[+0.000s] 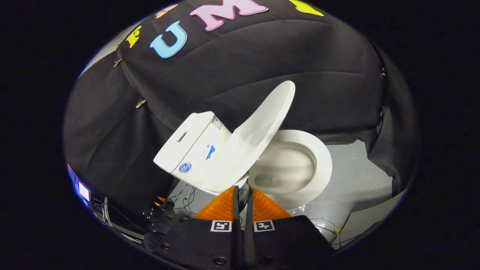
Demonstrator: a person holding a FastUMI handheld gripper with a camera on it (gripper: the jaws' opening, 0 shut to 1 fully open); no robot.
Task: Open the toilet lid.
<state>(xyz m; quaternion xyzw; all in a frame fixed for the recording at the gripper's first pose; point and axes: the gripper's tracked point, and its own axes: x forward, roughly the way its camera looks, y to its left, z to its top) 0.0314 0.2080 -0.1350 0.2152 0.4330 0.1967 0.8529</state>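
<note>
One toilet [288,165] was recorded just ahead of the gripper [243,198], standing on a grey floor [360,168] against black cloth. Its lid [255,135] was seen already raised and leaning back toward the tank [191,144], so the opening was judged largely done. The lid appeared as a single moulded white shell, smooth and glossy; it was judged stiff, fairly light, hinged at the rear, and slippery to ribbed pads. The free front rim, now uppermost, was judged the best place to take hold or push, since leverage there would be greatest; a push on the broad inner face was judged workable too. A drop back onto the seat was judged the main risk if the lid were released short of its resting angle. The bowl [285,168] was seen open, and its inside appeared white and bare; whether water lay at the bottom could not be told. The two orange fingers [221,208] were seen drawn together with barely a slit between them, nothing clearly gripped, their tips close under the lid's lower edge; whether they touched it could not be told.
</note>
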